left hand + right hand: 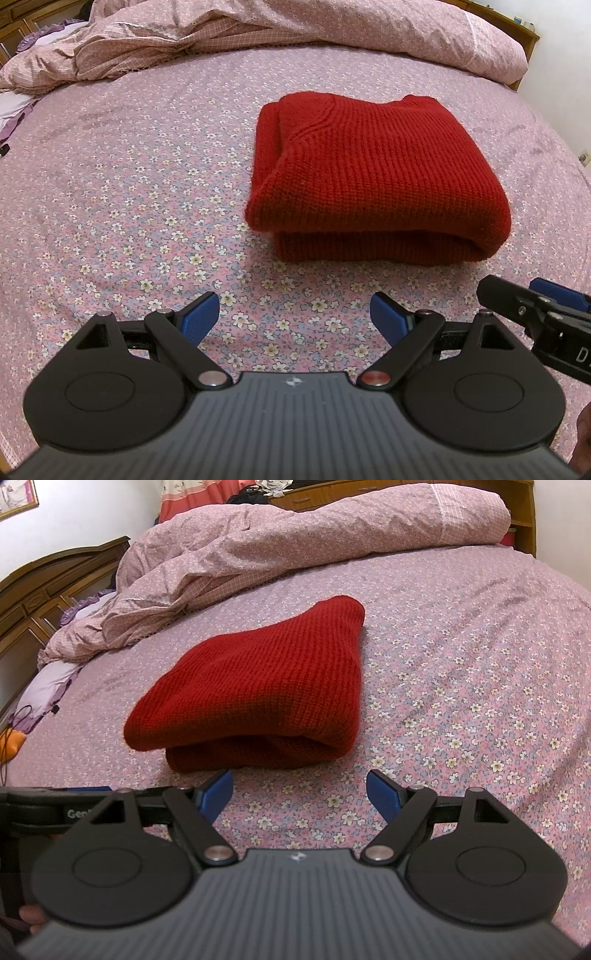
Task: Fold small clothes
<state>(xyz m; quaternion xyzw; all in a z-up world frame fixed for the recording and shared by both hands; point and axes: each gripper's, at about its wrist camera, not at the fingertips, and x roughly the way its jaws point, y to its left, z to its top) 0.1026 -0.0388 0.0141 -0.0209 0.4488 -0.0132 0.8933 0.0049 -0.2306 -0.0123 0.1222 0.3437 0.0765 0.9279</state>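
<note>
A red knitted sweater [373,177] lies folded into a thick rectangular stack on the pink floral bedsheet [129,206]. It also shows in the right wrist view [255,690], folded edge toward me. My left gripper [295,317] is open and empty, held a little short of the sweater's near edge and to its left. My right gripper [299,794] is open and empty, just in front of the sweater's near edge. The right gripper's body [539,314] shows at the right edge of the left wrist view.
A crumpled pink duvet [295,33] lies along the far side of the bed. A wooden headboard [44,590] stands at the left. A lilac cloth [48,686] and an orange object [13,744] lie near the left bed edge.
</note>
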